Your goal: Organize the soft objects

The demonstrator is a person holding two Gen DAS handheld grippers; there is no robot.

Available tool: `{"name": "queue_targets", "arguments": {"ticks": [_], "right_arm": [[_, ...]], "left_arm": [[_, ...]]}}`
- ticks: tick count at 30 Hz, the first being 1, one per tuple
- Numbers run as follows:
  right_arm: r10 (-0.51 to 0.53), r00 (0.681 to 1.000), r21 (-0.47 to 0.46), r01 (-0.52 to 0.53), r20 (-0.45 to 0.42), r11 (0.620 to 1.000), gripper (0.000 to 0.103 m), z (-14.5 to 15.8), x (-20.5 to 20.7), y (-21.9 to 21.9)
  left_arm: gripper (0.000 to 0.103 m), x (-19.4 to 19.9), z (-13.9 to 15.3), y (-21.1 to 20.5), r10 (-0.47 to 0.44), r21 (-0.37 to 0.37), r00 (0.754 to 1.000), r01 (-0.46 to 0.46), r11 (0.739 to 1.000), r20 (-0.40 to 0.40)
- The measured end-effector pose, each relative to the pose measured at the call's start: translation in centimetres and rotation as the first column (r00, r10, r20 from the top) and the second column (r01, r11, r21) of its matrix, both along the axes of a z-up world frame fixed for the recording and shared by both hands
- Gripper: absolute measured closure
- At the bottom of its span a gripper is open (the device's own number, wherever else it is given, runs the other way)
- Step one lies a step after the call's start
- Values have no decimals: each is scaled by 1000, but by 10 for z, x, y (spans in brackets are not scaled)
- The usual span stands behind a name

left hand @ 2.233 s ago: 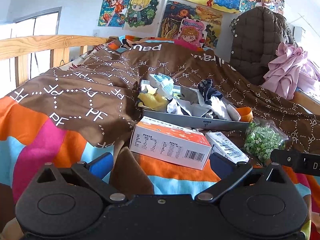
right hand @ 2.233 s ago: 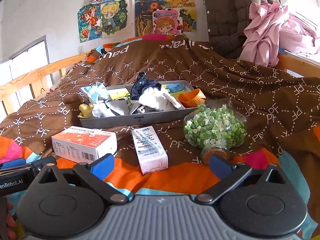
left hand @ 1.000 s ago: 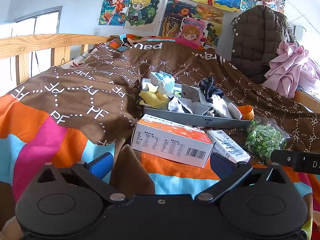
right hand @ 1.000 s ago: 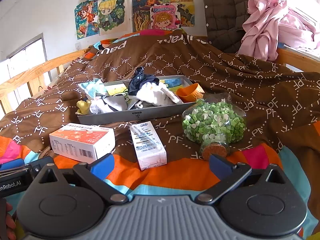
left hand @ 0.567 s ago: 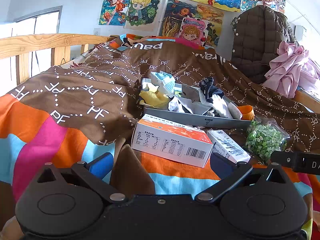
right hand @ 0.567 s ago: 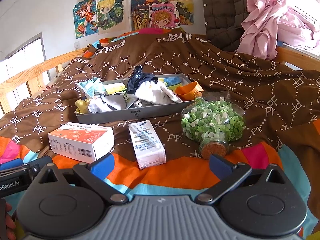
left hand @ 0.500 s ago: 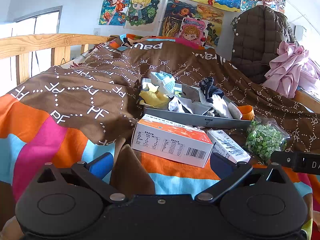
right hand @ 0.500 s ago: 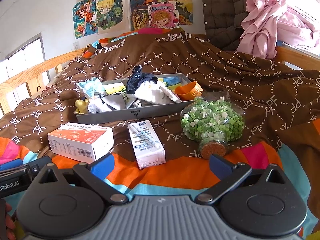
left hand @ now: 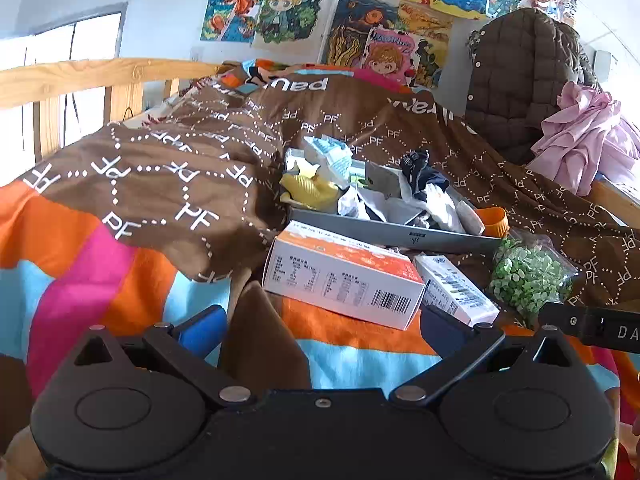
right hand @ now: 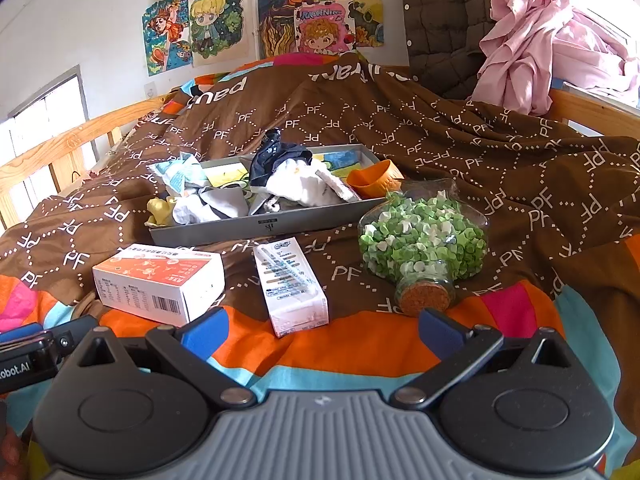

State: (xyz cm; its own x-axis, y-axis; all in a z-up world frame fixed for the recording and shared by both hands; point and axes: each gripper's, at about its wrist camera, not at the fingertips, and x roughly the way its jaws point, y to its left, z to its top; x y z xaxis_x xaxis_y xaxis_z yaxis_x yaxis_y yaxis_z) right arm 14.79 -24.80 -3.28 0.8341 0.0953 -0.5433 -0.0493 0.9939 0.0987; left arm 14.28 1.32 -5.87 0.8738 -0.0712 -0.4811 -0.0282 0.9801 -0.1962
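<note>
Both your claws, left claw (left hand: 320, 326) and right claw (right hand: 322, 330), are hanging spread, empty, well short of the sock-filled grey tray (right hand: 276, 222) ahead.

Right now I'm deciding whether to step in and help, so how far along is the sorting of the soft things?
Barely begun, by the look of it. Done: nothing visibly sorted; the socks and cloths lie jumbled in the grey tray. In hand: nothing; the left tool and right tool are both open, short of the tray. Left: all the soft items, with the orange box and carton lying in front.
</note>
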Motion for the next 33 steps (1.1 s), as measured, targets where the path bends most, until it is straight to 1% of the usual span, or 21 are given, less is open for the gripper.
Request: {"name": "queue_targets", "arguments": {"ticks": [16, 33], "right_arm": [[-6, 1000, -6, 6, -3, 1000, 0, 0, 1, 0], [-5, 1000, -9, 5, -3, 1000, 0, 0, 1, 0]], "left_arm": [[1, 0, -1, -1, -17, -19, 1000, 17, 1000, -12], [1, 2, -1, 0, -7, -28, 1000, 6, 1000, -29]]}}
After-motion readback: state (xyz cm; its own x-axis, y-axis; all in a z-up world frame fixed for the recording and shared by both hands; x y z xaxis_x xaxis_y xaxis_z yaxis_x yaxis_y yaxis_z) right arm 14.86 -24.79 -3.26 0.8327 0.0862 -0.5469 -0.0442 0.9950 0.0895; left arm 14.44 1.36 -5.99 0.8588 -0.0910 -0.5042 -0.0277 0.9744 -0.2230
